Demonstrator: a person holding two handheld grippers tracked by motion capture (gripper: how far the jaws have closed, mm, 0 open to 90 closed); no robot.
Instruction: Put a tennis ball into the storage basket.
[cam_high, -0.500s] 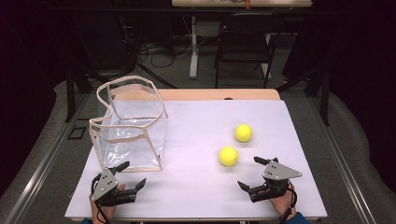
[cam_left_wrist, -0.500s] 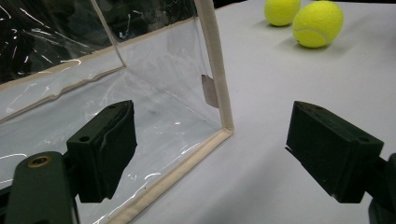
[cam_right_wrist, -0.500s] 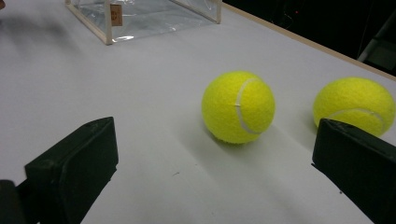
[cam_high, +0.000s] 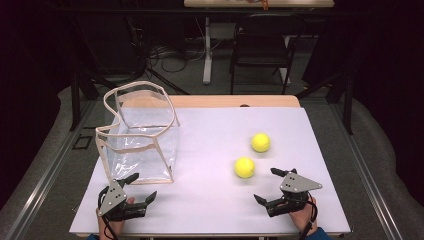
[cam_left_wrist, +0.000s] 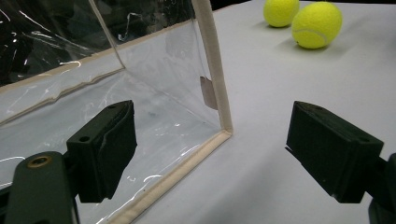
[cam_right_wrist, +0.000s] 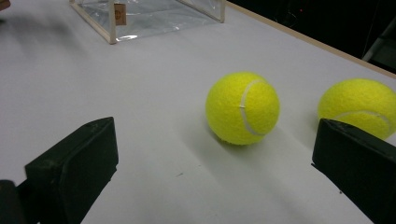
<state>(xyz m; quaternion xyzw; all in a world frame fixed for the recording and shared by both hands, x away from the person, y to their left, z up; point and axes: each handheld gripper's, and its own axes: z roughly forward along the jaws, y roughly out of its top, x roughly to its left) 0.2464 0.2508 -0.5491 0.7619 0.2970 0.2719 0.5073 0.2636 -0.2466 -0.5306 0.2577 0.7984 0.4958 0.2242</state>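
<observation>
Two yellow tennis balls lie on the white table: the nearer ball (cam_high: 244, 167) (cam_right_wrist: 243, 108) (cam_left_wrist: 316, 24) and the farther ball (cam_high: 260, 142) (cam_right_wrist: 358, 106) (cam_left_wrist: 280, 11). A clear plastic bag with beige trim (cam_high: 140, 135) (cam_left_wrist: 140, 88) stands open-topped at the left. My right gripper (cam_high: 265, 185) (cam_right_wrist: 210, 172) is open near the front right edge, pointing at the nearer ball, a short way from it. My left gripper (cam_high: 142, 187) (cam_left_wrist: 210, 154) is open just in front of the bag's near corner, holding nothing.
The white table (cam_high: 210, 195) has a wooden strip (cam_high: 235, 101) along its far edge. A dark chair (cam_high: 262, 47) and a table leg (cam_high: 206, 47) stand on the floor beyond. Bare tabletop lies between the two grippers.
</observation>
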